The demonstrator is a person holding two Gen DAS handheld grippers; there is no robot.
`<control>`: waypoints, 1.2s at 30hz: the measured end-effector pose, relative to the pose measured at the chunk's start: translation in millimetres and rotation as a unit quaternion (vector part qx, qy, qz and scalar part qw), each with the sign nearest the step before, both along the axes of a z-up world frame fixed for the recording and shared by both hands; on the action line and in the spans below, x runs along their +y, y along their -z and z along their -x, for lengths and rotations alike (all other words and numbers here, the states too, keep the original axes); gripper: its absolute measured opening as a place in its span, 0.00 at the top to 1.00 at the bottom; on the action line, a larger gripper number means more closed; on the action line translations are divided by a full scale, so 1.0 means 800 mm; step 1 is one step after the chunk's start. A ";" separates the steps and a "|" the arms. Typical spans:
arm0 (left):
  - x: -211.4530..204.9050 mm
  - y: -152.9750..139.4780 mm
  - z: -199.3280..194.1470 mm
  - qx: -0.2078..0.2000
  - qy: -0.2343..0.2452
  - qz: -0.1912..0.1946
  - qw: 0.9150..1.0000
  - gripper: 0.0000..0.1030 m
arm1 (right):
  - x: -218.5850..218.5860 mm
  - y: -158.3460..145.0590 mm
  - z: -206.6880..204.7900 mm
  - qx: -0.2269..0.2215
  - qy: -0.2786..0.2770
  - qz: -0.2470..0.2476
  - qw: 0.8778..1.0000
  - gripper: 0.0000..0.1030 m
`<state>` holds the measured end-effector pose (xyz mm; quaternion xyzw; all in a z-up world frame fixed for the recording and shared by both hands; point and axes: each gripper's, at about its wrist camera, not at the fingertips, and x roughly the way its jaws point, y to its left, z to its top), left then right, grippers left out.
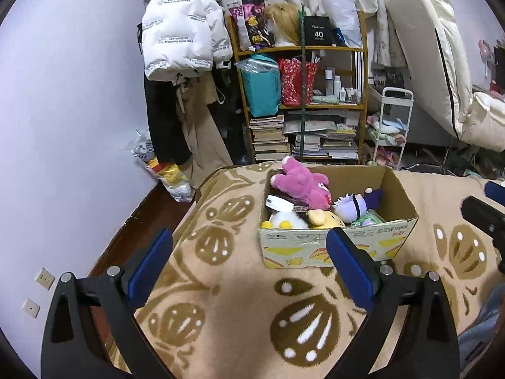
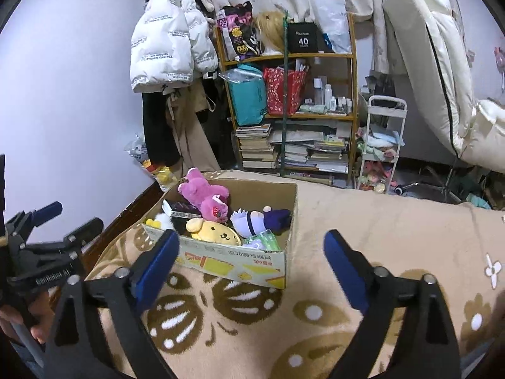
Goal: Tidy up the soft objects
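both grippers hang low over the beige blanket with its brown leaf pattern, which looks to be spread on a bed. left gripper has its blue pads spread wide with nothing between them; right gripper is just as wide and just as bare.

straight ahead of the left gripper, a little to its right, sits the cardboard box, open at the top, resting on the blanket. from the right gripper it lies ahead and to the left. inside it are the soft things: a pink plush bear sprawled on top at the far side, a yellow dog plush against the near wall, a purple-and-white doll lying beside it, a white-and-yellow plush in the near corner, and something green in plastic wrap at the near right. a dark flat item lies under the bear; i can't tell what it is.

no loose plush shows on the blanket near either gripper, so i'd judge the box is already loaded and this is a pause between picks, or close to the end. a next move would call for bringing one gripper forward over the box rim and coming down on a toy's body, closing gently since plush gives.
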<state>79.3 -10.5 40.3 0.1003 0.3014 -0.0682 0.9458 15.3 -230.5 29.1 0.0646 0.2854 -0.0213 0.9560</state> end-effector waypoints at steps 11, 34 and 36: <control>0.025 -0.010 0.064 -0.046 -0.005 -0.020 0.999 0.06 | -0.013 -0.019 0.066 -0.037 0.002 0.013 0.999 0.00; 0.032 0.015 0.077 -0.050 -0.005 0.004 0.999 0.05 | -0.014 0.006 0.055 -0.021 0.005 0.023 1.000 0.00; 0.031 0.016 0.077 -0.050 -0.006 0.001 0.999 0.05 | -0.013 0.006 0.055 -0.021 0.006 0.024 0.999 0.00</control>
